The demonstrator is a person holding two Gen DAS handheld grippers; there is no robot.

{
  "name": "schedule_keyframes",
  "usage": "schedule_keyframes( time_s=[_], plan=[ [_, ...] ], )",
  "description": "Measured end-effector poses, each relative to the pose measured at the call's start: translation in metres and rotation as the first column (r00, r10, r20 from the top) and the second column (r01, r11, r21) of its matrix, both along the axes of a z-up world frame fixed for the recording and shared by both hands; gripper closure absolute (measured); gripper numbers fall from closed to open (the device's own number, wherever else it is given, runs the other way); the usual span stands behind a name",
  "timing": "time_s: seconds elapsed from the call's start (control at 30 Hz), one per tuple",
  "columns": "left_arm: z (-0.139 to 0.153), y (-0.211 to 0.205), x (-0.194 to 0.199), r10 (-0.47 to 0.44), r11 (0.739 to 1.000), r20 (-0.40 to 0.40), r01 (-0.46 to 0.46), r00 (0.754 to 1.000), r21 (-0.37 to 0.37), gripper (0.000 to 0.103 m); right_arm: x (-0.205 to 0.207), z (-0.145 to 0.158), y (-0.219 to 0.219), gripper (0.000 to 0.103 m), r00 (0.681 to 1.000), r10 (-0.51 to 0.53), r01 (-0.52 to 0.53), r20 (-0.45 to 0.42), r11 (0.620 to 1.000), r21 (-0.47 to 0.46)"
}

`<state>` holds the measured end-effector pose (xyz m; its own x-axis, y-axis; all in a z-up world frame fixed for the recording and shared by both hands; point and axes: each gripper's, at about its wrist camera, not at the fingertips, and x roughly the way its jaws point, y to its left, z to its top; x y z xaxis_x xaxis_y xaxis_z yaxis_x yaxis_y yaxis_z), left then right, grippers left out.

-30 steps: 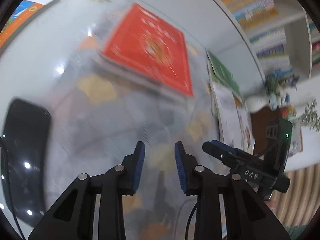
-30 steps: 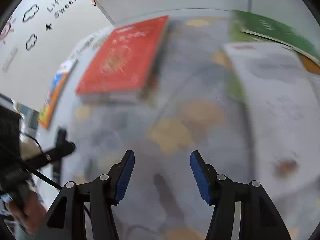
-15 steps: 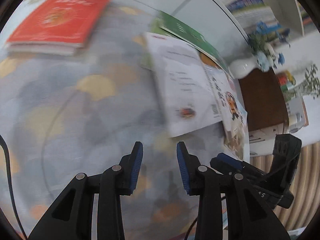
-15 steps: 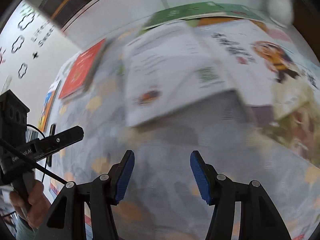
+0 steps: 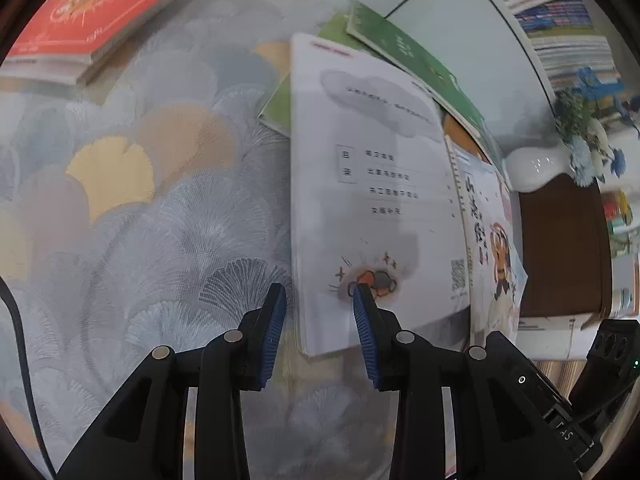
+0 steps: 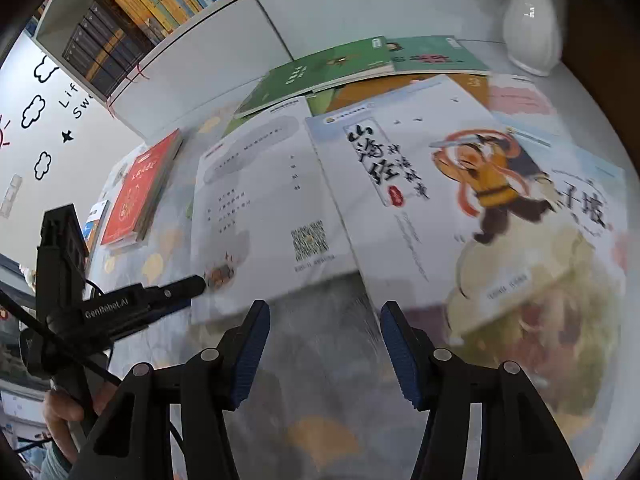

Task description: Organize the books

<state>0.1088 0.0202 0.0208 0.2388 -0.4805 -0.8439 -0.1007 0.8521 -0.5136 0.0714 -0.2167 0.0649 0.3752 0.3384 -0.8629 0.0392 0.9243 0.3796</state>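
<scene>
Left wrist view shows a table under a fan-patterned cloth, books lying loose across it and the sorting, by the look of things, barely begun. One red book sits apart at the far left; green books, a white book with a printed contents list and an illustrated cover overlap in a slanted heap to the right. A white vase stands behind the heap, and a filled bookshelf lines the wall. None of the loose books is stacked or shelved yet. The left gripper hovers with its jaws partly apart and empty, straddling the near left corner of the white book without pressing it. The right gripper, wider apart and also empty, hangs just short of that book's near edge.
</scene>
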Motion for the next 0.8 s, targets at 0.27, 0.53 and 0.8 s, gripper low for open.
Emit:
schedule_keyframes(
  time_s=[0.27,0.53,0.8],
  plan=[
    [0.018,-0.010,0.030,-0.010,0.996,0.063,0.004,0.998,0.085,0.071,0.009,-0.028,0.005,0.047,0.996,-0.001,0.014,-0.088,0.990,0.141],
    [0.059,-0.036,0.123,-0.124,0.976,0.165,0.090,0.979,0.197,0.068,0.022,-0.038,0.017,0.047,0.992,-0.012,0.042,-0.127,0.971,0.234],
    [0.062,-0.078,0.196,-0.247,0.950,0.183,0.200,0.951,0.241,0.065,0.028,-0.046,0.011,0.047,0.986,-0.042,0.086,-0.159,0.957,0.278]
  ],
)
